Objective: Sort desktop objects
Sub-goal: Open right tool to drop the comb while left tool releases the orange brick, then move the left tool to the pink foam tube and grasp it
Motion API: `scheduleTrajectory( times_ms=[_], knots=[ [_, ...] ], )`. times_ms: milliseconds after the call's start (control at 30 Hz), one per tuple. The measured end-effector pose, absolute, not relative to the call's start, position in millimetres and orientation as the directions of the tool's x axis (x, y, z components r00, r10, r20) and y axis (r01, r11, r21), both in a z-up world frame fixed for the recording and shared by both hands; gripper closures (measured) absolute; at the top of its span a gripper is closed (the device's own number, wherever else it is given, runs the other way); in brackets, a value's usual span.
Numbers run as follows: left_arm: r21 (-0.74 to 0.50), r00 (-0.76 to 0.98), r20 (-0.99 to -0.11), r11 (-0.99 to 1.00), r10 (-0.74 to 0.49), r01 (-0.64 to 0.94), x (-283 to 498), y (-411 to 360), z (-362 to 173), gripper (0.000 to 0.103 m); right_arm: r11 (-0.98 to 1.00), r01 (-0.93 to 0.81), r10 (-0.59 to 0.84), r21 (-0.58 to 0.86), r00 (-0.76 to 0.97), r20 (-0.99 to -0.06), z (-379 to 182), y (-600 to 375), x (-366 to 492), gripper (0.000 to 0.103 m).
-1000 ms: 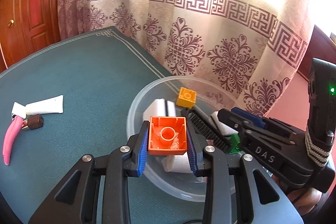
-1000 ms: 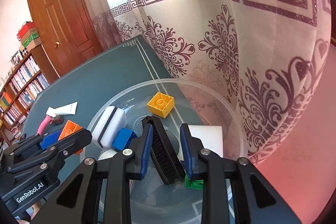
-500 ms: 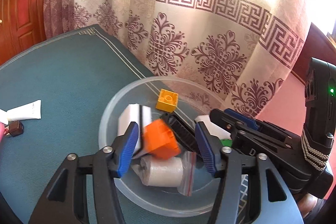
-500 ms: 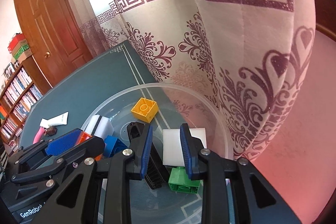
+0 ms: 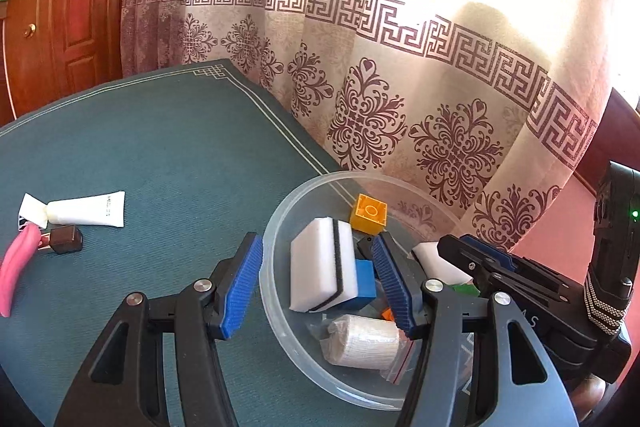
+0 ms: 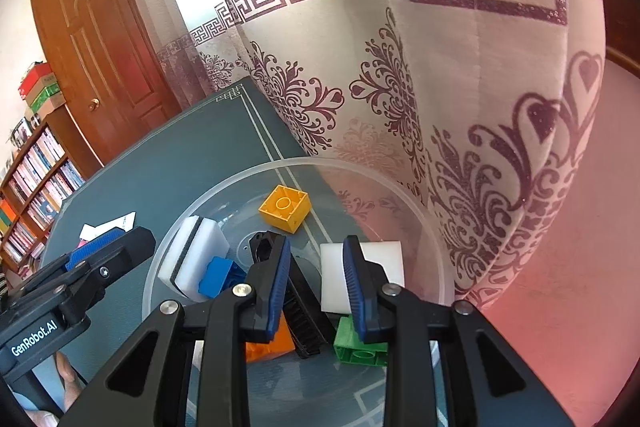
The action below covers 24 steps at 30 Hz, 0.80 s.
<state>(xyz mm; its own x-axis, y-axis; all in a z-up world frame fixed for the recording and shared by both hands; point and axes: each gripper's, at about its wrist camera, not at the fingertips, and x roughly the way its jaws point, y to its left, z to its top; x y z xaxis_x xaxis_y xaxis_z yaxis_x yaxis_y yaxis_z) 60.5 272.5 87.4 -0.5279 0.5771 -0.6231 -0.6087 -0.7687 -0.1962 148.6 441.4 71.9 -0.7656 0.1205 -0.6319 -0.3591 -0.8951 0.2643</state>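
Left gripper (image 5: 320, 285) spread wide, empty, over the clear plastic bowl (image 5: 276, 315) near the green table's (image 5: 160, 147) curtain-side edge; orange plastic brick (image 6: 268, 345) lies inside. Right gripper (image 6: 316, 285): narrow gap, pinching nothing.

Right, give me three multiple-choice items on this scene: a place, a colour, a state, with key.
1. Relative to the clear bowl, the white tube lies: A inside; B outside, on the table; C on its rim.
2. The brick nearest the bowl's far rim is: A purple; B yellow; C red.
3. The left gripper is: A open, empty; B shut on a sponge; C shut on a brick.
Key: B, it rests on the table; B, its faces are yellow; A, nothing touches its pads.
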Motion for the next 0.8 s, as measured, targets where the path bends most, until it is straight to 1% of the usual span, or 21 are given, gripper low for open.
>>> scheduleTrajectory(
  times_ms=[67,133,200,267,300,633,800],
  knots=[
    [-0.190,-0.537,-0.628,-0.781,0.563,-0.595,58,268,86,0.042,-0.897,-0.355,0.121,0.262,-0.769,-0.628,72,439,149,0.062],
    [-0.185,-0.545,-0.634,-0.792,0.549,-0.582,56,263,85,0.042,-0.900,-0.353,0.126,0.256,-0.773,-0.622,73,436,149,0.057],
    [-0.184,-0.550,-0.639,-0.801,0.538,-0.570,54,256,84,0.040,-0.905,-0.348,0.132,0.245,-0.776,-0.617,74,433,150,0.057],
    [-0.185,-0.561,-0.639,-0.813,0.526,-0.552,51,248,83,0.032,-0.909,-0.343,0.133,0.238,-0.778,-0.614,75,430,149,0.057],
    [-0.185,-0.570,-0.635,-0.819,0.522,-0.543,51,242,83,0.032,-0.911,-0.339,0.132,0.234,-0.778,-0.614,75,428,149,0.057],
    [-0.156,-0.623,-0.643,-0.873,0.445,-0.463,31,195,83,0.031,-0.942,-0.279,0.114,0.189,-0.791,-0.601,79,400,143,0.057],
    [-0.124,-0.653,-0.647,-0.899,0.393,-0.419,22,166,80,0.031,-0.954,-0.244,0.095,0.177,-0.800,-0.593,82,387,138,0.050]
  ],
)
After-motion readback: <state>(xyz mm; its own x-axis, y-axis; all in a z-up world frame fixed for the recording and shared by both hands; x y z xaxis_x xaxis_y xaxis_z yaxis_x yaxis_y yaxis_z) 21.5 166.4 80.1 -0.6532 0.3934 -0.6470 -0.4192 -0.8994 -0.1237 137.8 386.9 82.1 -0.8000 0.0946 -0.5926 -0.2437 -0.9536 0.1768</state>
